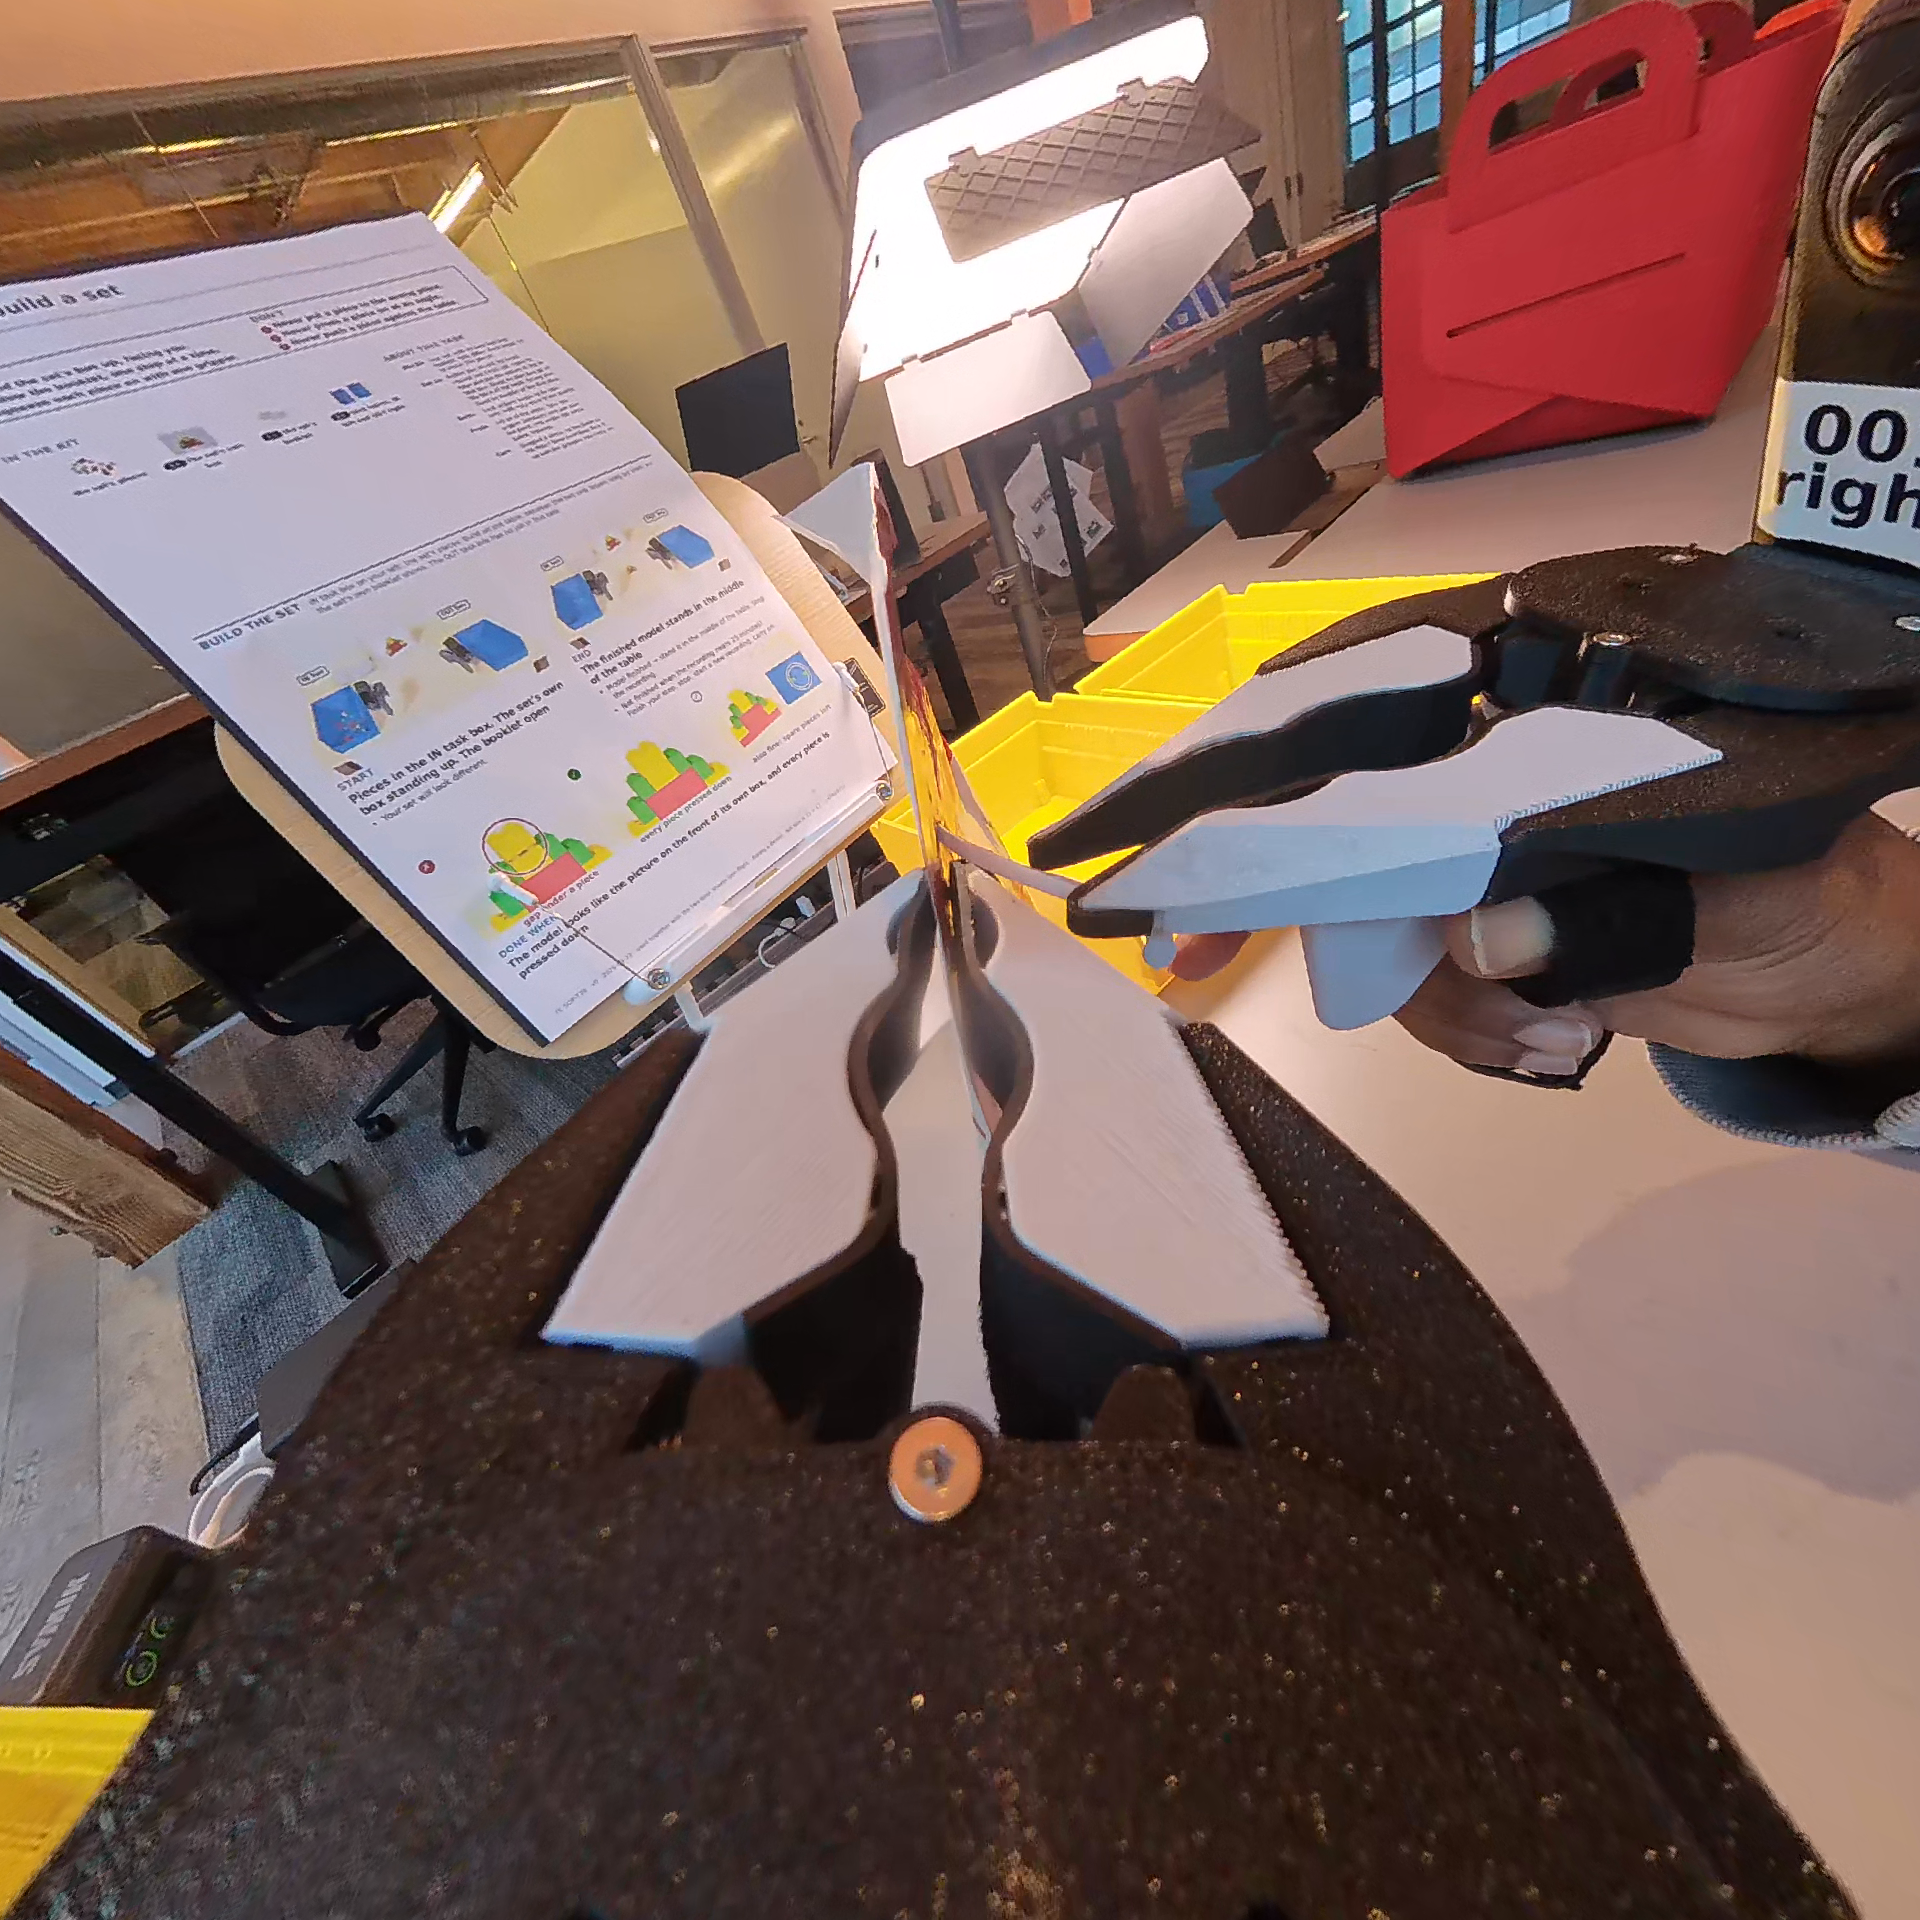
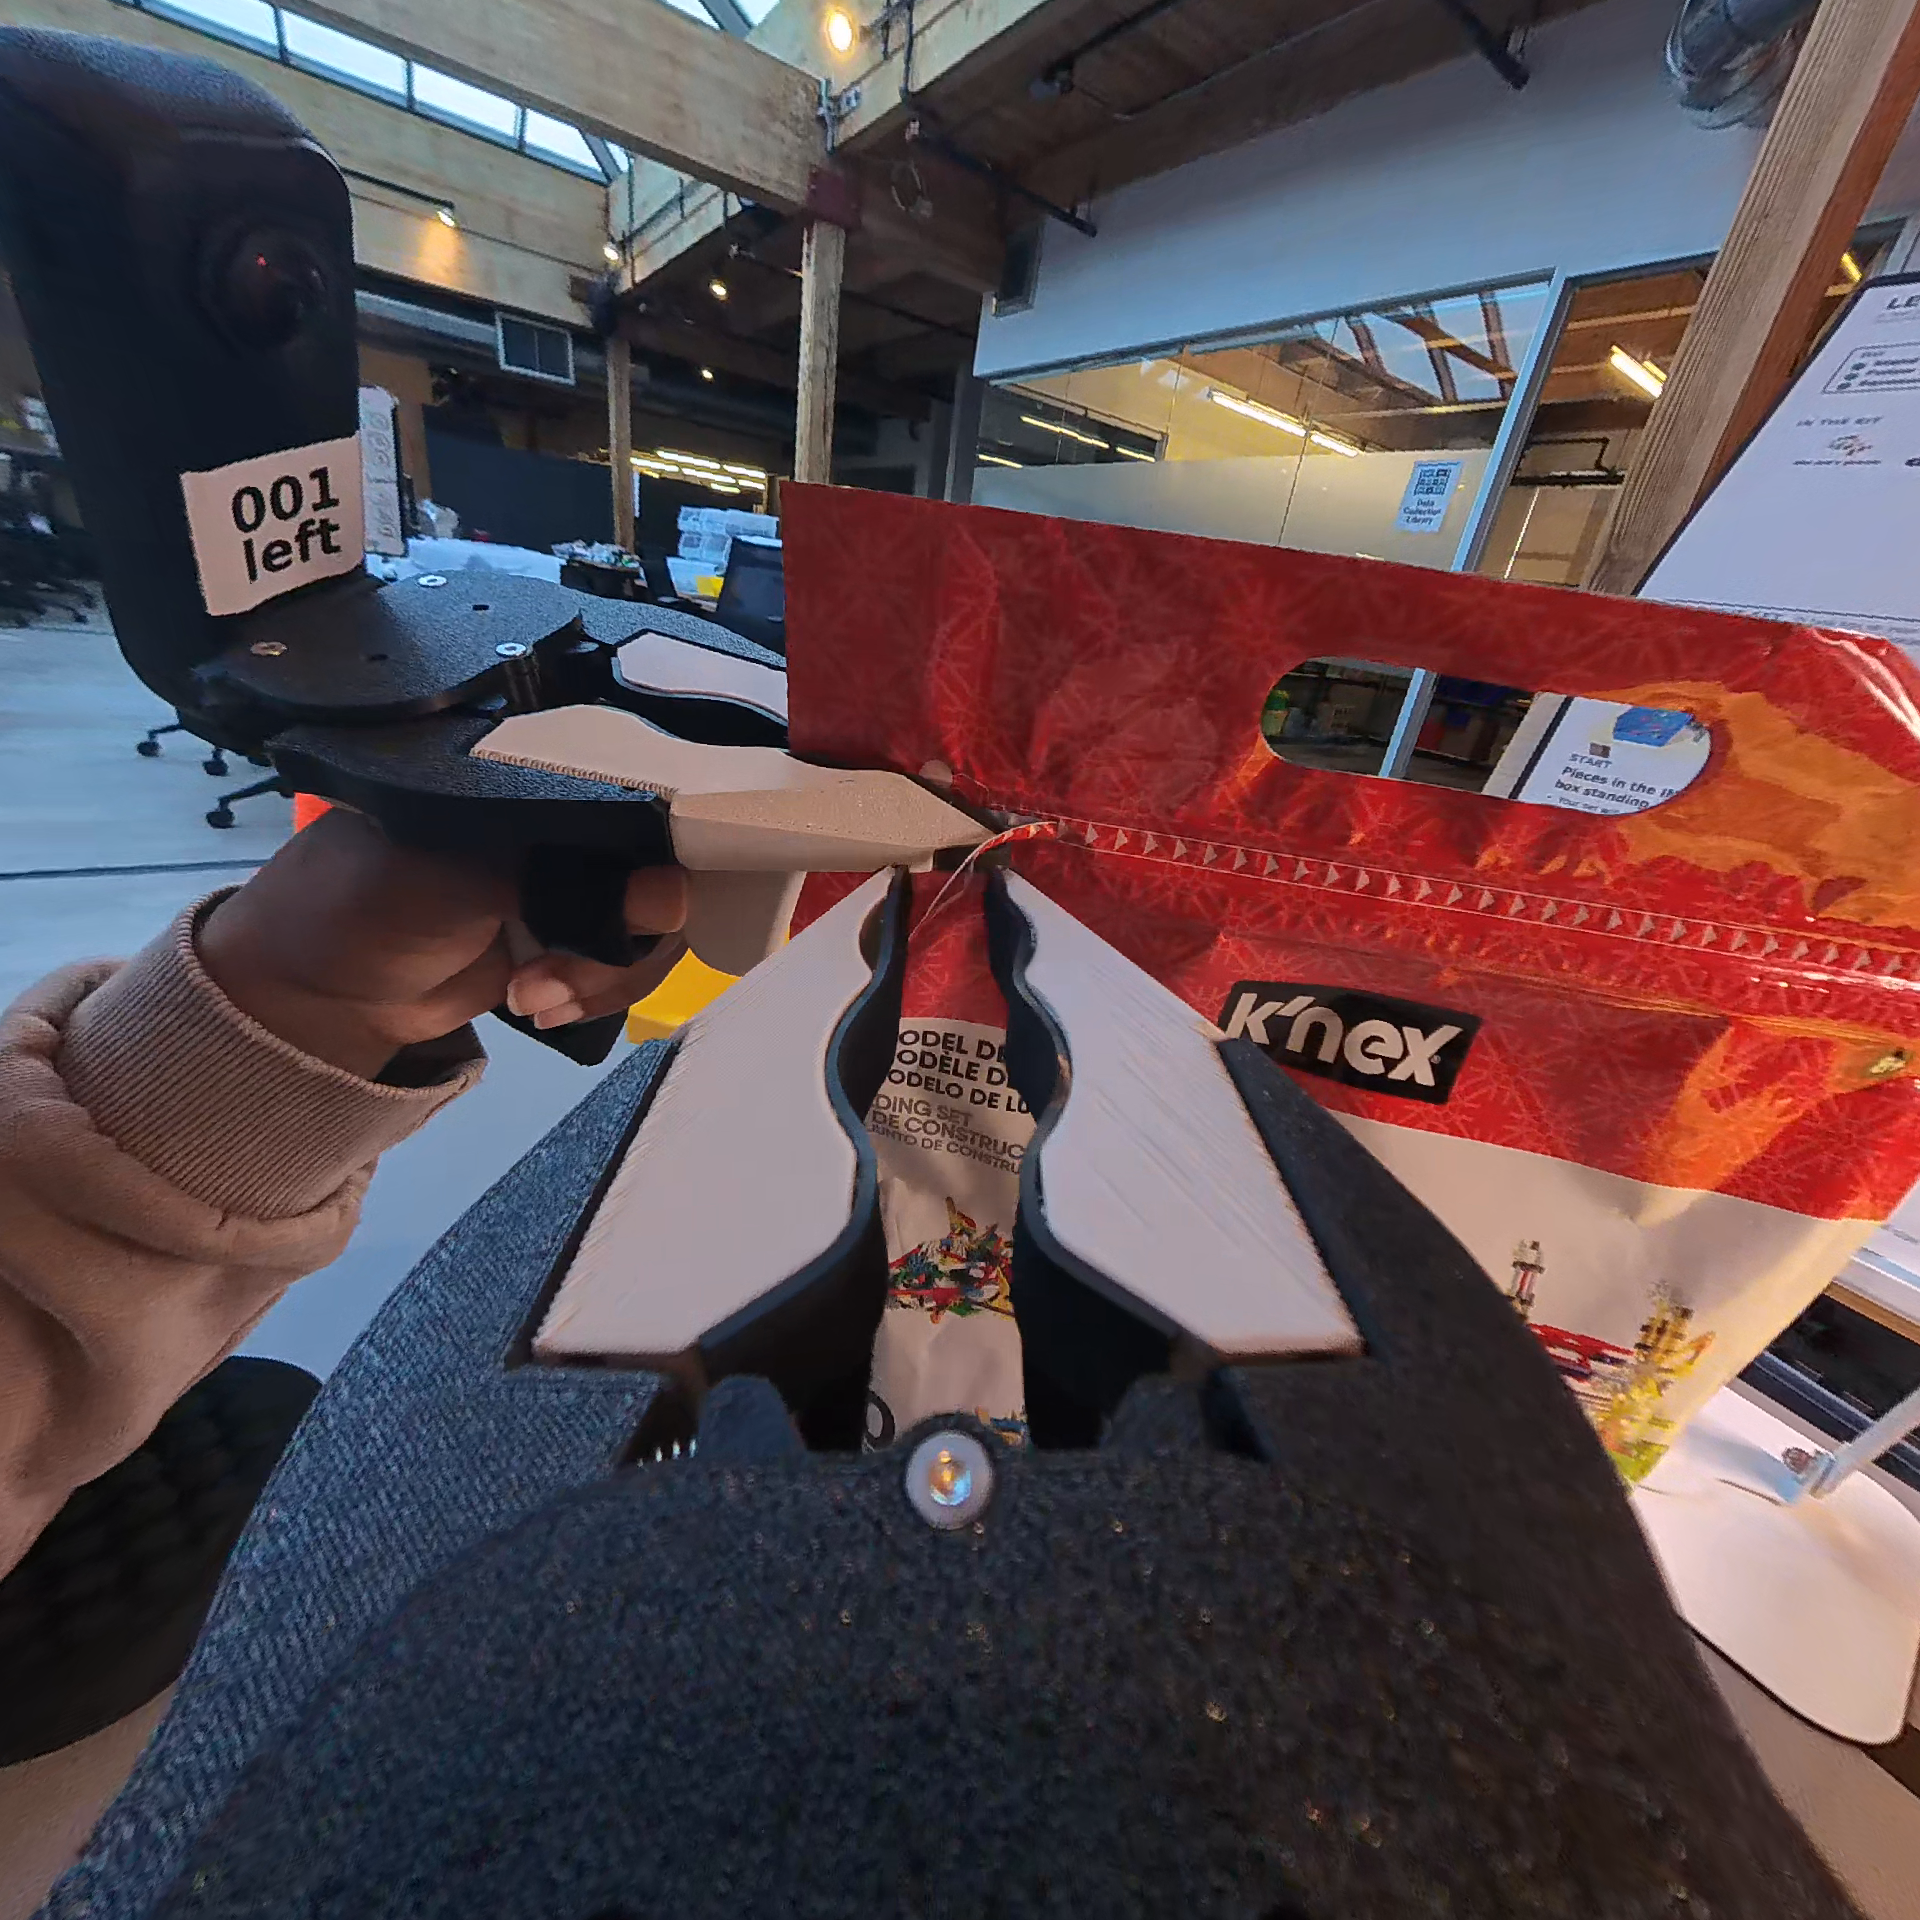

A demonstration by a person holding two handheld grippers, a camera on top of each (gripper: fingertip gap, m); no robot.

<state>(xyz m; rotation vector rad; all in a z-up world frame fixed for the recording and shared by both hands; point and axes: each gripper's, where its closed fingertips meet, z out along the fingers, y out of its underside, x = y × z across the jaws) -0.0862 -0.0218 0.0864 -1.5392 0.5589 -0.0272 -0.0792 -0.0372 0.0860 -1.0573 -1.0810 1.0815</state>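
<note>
A red and orange plastic bag (image 2: 1351, 914) with a handle cutout stands upright in front of me; in the left wrist view it shows edge-on (image 1: 914, 717). My left gripper (image 1: 948, 894) is shut on the bag's side edge at its tear line, and it also shows in the right wrist view (image 2: 971, 831). A thin tear strip (image 2: 1023, 831) has peeled off at that edge and hangs loose; in the left wrist view it shows as a white strip (image 1: 1008, 868). My right gripper (image 2: 948, 878) is open. The strip passes between its fingertips, which do not press on it. The right gripper also shows in the left wrist view (image 1: 1060, 883).
A printed instruction sheet (image 1: 416, 623) leans on a wooden stand at the left. Yellow bins (image 1: 1101, 748) sit on the white table (image 1: 1558, 1299) behind the bag. A red felt bag (image 1: 1579, 260) and a studio light (image 1: 1039, 260) stand farther back. A hand holds each gripper.
</note>
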